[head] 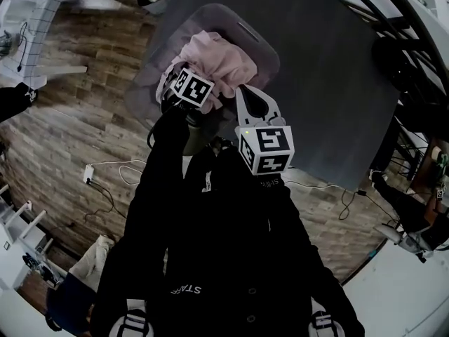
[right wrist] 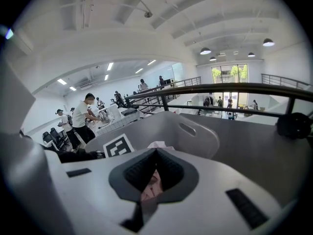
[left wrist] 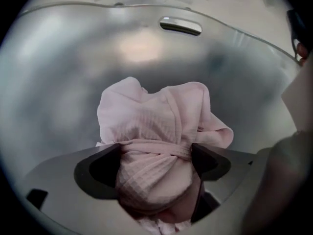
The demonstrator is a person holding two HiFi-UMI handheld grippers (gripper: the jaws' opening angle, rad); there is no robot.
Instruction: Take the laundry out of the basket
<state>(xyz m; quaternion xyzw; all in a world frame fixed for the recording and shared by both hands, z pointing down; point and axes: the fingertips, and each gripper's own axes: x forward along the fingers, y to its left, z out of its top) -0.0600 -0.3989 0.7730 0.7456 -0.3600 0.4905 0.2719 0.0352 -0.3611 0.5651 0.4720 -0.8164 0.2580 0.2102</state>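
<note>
Wood-plank floor (head: 70, 139) lay beneath a dark grey bench (head: 330, 83). A grey basket (head: 270, 55) stood at the bench's left corner. Pink waffle-weave laundry (head: 217, 62) was heaped inside the basket, with a folded band running jaw to jaw. The left tool (left wrist: 155, 155), the nearer one, pointed down into the heap. Its jaws were spread wide and cloth bulged between them, apparently unpinched. The right tool (head: 242, 91) hung by the basket's near rim, jaws together, apparently empty. The person's dark garment (head: 210, 258) read "STAFF", inverted; no brand was legible.
</note>
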